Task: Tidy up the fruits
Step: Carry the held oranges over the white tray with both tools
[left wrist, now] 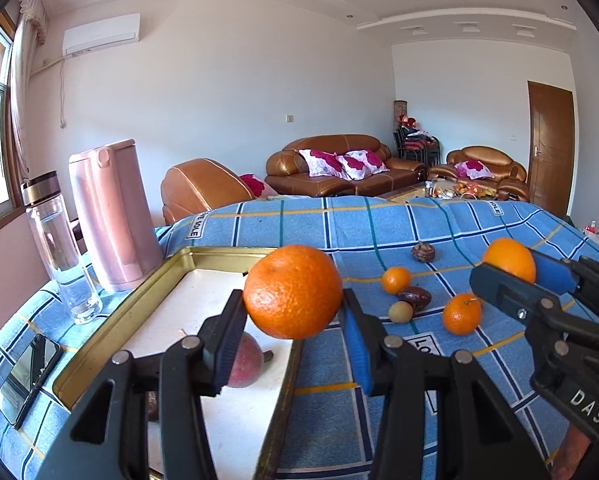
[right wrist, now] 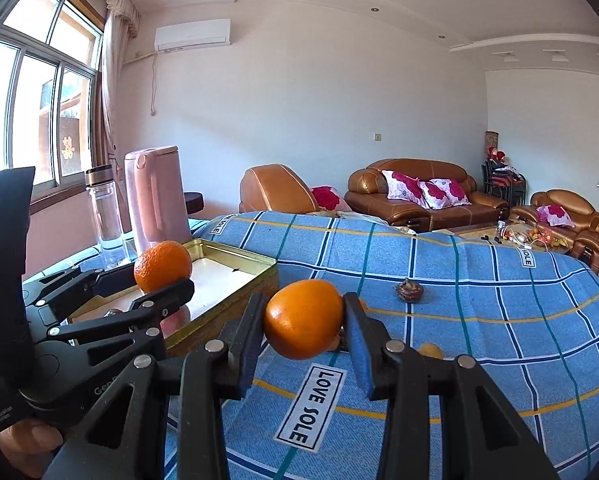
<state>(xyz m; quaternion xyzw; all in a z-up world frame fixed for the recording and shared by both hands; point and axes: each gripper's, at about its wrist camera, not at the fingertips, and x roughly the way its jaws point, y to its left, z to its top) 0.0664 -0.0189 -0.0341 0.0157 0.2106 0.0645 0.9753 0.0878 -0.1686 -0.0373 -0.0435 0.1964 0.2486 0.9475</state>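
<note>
In the left wrist view my left gripper (left wrist: pixel 293 304) is shut on a large orange (left wrist: pixel 293 292), held in the air over the right rim of a gold tin tray (left wrist: pixel 219 256). A reddish peach (left wrist: pixel 243 364) lies in the tray below it. To the right, my right gripper (left wrist: pixel 517 270) is shut on a second orange (left wrist: pixel 509 258). In the right wrist view that orange (right wrist: pixel 303 320) sits between the blue pads of the right gripper (right wrist: pixel 304 326) above the cloth. The left gripper (right wrist: pixel 155 280) carries its orange (right wrist: pixel 163 266) beside the tray (right wrist: pixel 235 300).
On the blue checked cloth lie two small oranges (left wrist: pixel 396 280) (left wrist: pixel 462 314), a pale round fruit (left wrist: pixel 400 312) and two dark fruits (left wrist: pixel 417 298) (left wrist: pixel 422 252). A pink kettle (left wrist: pixel 113 216), a glass bottle (left wrist: pixel 59 248) and a phone (left wrist: pixel 29 376) stand left of the tray.
</note>
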